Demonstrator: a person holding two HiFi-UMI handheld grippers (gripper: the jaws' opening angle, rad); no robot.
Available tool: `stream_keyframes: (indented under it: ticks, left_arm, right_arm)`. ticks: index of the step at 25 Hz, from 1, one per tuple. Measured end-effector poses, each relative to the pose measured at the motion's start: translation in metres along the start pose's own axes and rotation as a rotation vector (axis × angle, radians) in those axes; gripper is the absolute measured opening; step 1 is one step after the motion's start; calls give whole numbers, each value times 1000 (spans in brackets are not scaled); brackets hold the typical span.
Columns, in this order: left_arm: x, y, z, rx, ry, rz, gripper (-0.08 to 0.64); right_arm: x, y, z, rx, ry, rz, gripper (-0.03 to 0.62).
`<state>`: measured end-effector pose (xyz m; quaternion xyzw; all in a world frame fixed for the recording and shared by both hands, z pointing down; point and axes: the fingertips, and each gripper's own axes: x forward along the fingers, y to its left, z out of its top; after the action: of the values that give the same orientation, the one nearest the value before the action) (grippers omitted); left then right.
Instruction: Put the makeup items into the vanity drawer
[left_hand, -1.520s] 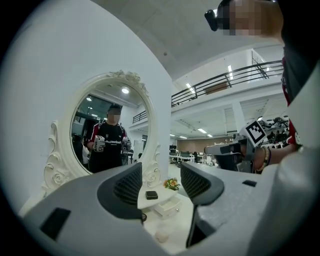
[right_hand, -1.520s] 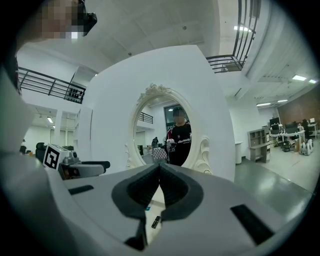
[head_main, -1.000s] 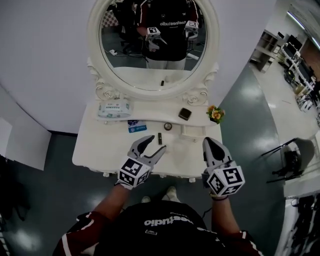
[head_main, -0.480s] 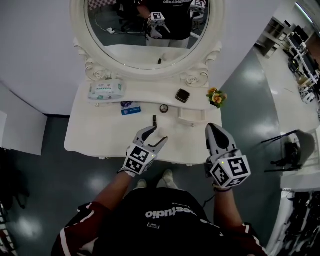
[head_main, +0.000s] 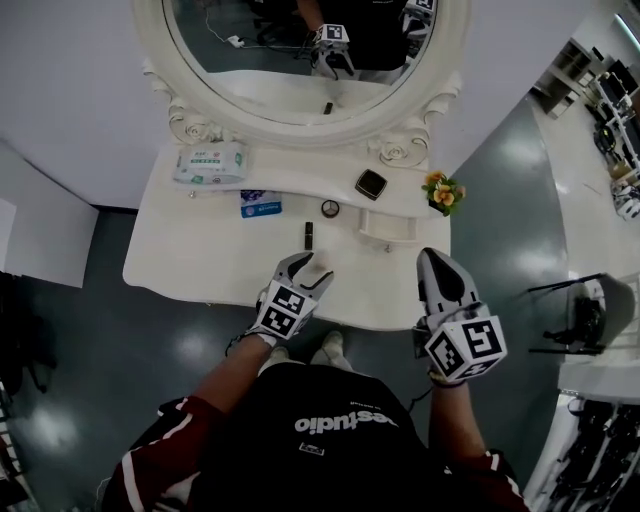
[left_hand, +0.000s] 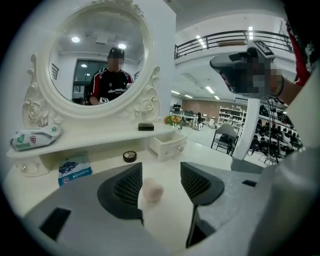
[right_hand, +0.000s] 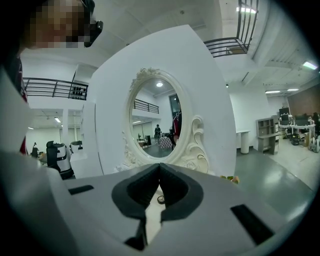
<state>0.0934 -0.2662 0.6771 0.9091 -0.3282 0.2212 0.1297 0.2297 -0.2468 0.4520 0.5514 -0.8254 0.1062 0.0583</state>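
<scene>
**Sponge between spread left tool, right tool closed**

The left tool (head_main: 308, 268) is low over the surface (head_main: 190, 270), its jaws spread either side of a pale sponge (left_hand: 152, 190). The sponge is close to the left jaw, and contact is hard to tell. The right tool (head_main: 438, 258) has its jaws pressed together, empty. Beyond lie a lipstick (head_main: 309, 234), a round compact (head_main: 330, 208) and the small drawer (head_main: 388, 227), which looks pulled out, its inside hidden

White vanity (head_main: 200, 270), lipstick (head_main: 309, 234), sponge (left_hand: 152, 191), blue packet (head_main: 261, 204)
</scene>
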Motion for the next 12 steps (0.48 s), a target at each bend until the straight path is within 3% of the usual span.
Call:
stream_keyframes:
  ticks: [12]
  left_arm:
    - [38,13,-45,-56,108,91,229]
  right_arm:
    - [2,-20,-19,9,37,31,4]
